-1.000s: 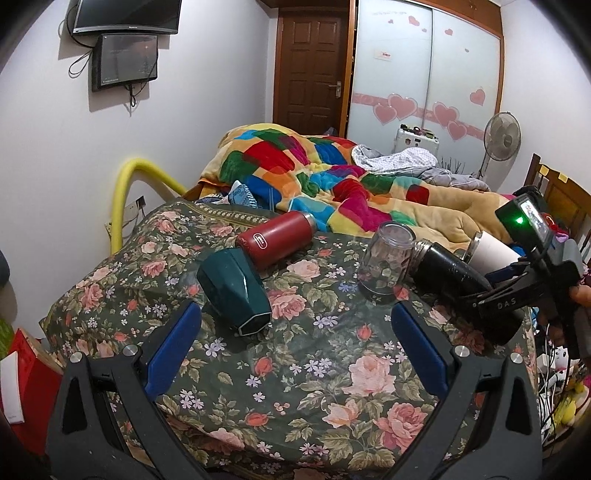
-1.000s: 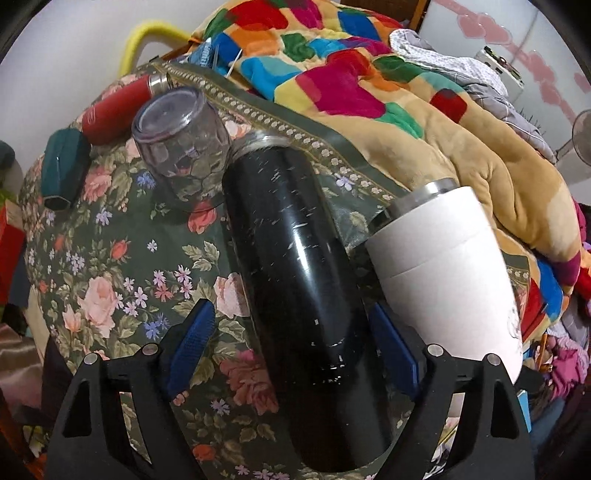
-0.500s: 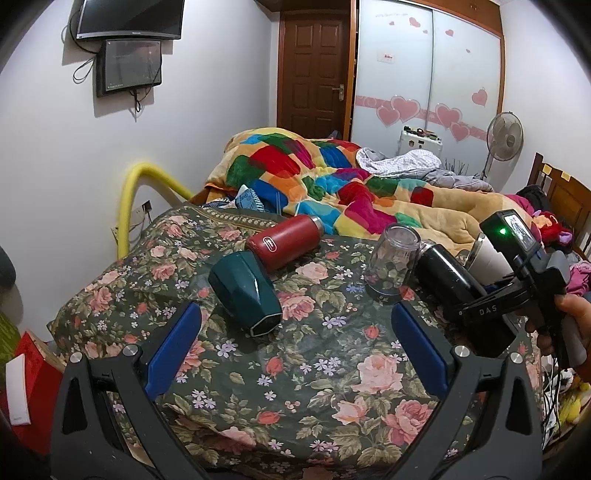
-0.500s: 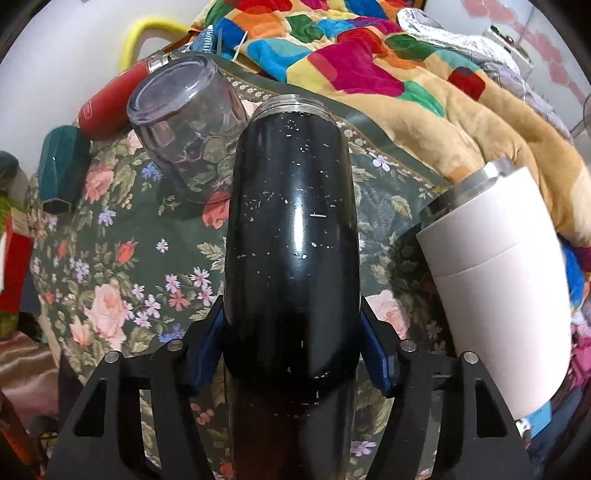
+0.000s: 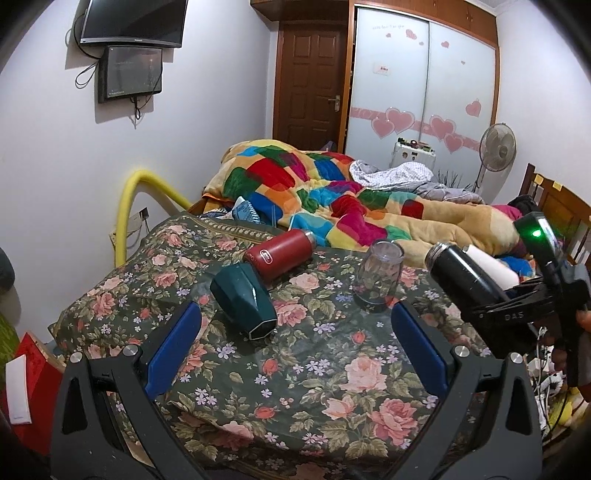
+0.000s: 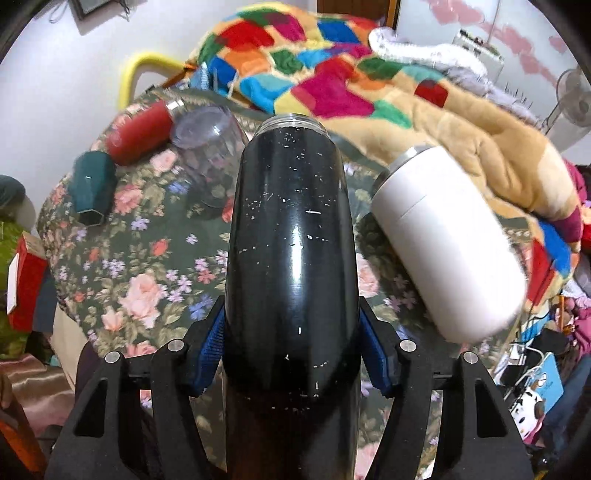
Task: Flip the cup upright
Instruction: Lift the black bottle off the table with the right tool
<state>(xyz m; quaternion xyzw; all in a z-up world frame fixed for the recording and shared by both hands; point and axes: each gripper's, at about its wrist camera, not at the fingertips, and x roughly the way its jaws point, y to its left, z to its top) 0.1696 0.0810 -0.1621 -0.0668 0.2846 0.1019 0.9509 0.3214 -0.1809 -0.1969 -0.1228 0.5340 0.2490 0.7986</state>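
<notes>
Black cup (image 6: 291, 236) now off floral cloth (image 5: 295, 369)

patchwork quilt (image 5: 332, 192), wall-mounted tv (image 5: 133, 20)

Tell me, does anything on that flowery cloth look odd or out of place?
Yes: the red bottle, green faceted cup and white tumbler lie on their sides. The clear glass stands upside down. The right claw grips a scuffed black flask.

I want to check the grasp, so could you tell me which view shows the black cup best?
The right wrist view: the black cup fills it, the right gripper shut on its sides. The left wrist view shows it small at the edge, tilted, threaded mouth raised off the floral cloth.
</notes>
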